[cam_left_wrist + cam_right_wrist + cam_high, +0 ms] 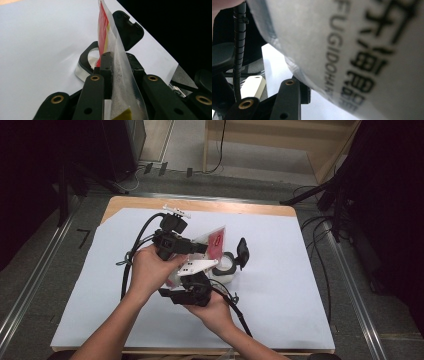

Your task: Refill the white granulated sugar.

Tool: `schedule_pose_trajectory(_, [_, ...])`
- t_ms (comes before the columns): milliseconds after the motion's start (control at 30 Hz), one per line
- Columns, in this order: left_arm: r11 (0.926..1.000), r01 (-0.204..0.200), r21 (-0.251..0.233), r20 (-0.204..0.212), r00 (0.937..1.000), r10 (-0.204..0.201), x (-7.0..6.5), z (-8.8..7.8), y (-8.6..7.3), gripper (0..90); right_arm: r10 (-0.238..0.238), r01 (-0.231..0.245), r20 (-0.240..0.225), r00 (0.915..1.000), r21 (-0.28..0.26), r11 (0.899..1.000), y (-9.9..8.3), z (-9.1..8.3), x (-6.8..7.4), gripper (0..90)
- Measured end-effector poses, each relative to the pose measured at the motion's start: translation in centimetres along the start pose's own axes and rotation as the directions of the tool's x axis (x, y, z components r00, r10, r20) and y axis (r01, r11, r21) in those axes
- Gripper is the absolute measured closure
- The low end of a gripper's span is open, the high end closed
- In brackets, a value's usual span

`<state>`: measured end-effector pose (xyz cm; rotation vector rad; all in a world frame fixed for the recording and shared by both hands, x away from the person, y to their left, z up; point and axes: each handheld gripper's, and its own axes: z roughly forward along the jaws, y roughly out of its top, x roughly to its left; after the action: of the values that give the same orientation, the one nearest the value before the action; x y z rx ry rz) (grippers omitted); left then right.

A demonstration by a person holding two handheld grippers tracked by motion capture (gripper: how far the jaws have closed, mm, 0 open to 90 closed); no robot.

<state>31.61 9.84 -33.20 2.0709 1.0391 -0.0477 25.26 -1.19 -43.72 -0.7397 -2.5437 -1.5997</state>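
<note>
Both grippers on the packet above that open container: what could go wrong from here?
1. The left gripper pinches only a thin edge of the packet; a pull might slip it free.
2. The open container sits right beneath, lid up; a tear may spill contents past it onto the white sheet.

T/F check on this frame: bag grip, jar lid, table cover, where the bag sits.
1. The left gripper is clamped on the plastic bag. True.
2. The jar has its black lid closed. False: the lid is flipped open, standing up beside the mouth.
3. The table is covered in white. True.
4. The bag lies flat on the table. False: it is held up above the jar.
</note>
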Motion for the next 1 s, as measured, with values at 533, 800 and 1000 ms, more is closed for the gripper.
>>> schedule_pose_trajectory(533, [1.0000,-0.003,0.007,0.010,0.9999,0.002,0.0,0.3,0.7,79.2,0.023,-0.023,0.010,0.9997,-0.020,1.000,0.2,-0.2,-0.2,63.1])
schedule_pose_trajectory(800, [1.0000,-0.008,0.004,0.001,1.0000,0.008,-0.2,0.4,1.1,79.0,0.047,-0.046,0.011,0.9988,-0.029,0.999,0.5,-0.3,-0.4,63.3])
schedule_pose_trajectory(1000, [1.0000,-0.002,0.003,0.009,1.0000,0.002,0.0,0.2,1.1,79.2,0.048,-0.048,0.005,0.9989,-0.024,0.999,0.7,-0.3,-0.3,63.2])
